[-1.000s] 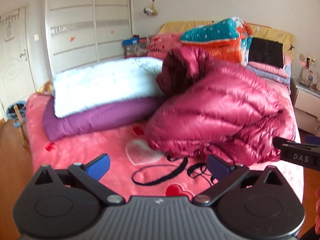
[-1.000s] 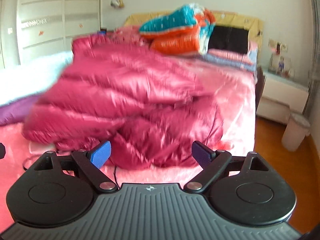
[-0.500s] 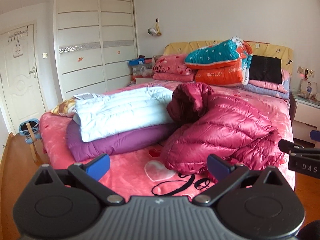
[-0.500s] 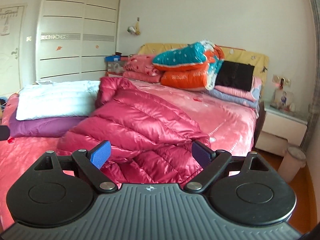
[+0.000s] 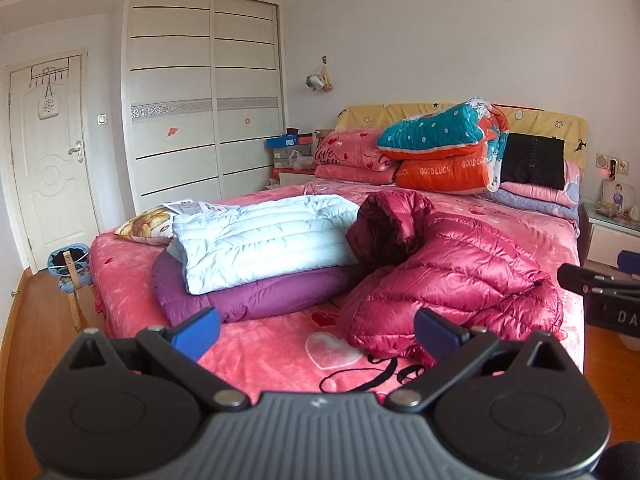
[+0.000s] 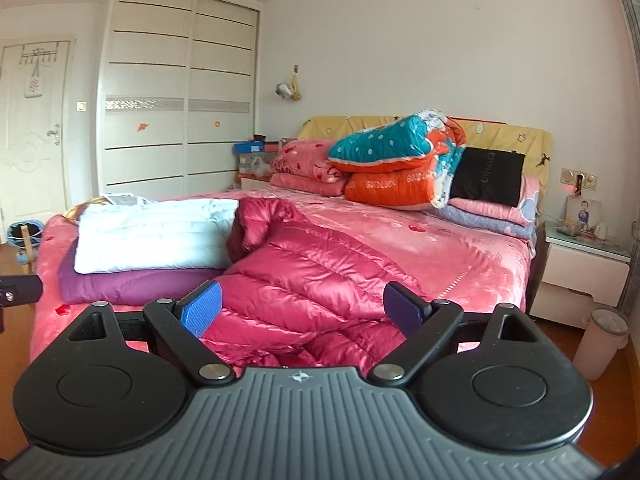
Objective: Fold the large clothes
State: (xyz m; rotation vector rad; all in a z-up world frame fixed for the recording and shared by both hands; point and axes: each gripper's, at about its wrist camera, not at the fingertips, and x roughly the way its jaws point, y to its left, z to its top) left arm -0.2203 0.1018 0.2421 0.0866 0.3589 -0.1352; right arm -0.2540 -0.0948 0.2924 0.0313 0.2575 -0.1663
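Note:
A shiny magenta puffer jacket (image 5: 448, 280) lies bunched in a loose fold on the pink bed (image 5: 272, 344), hood towards the headboard. It also shows in the right wrist view (image 6: 316, 280). My left gripper (image 5: 316, 332) is open and empty, held back from the bed's foot. My right gripper (image 6: 300, 310) is open and empty, also back from the jacket. The right gripper's side shows at the right edge of the left wrist view (image 5: 600, 292).
A folded pale blue coat (image 5: 264, 240) lies on a folded purple one (image 5: 276, 300) left of the jacket. Stacked quilts and pillows (image 5: 448, 152) sit at the headboard. A nightstand (image 6: 580, 264) and bin (image 6: 600, 340) stand right of the bed, wardrobe (image 5: 200, 100) and door on the left.
Both grippers have pulled back and up from the jacket, which now looks smaller and farther. The jacket stays where it was on the bed. Both grippers stayed open.

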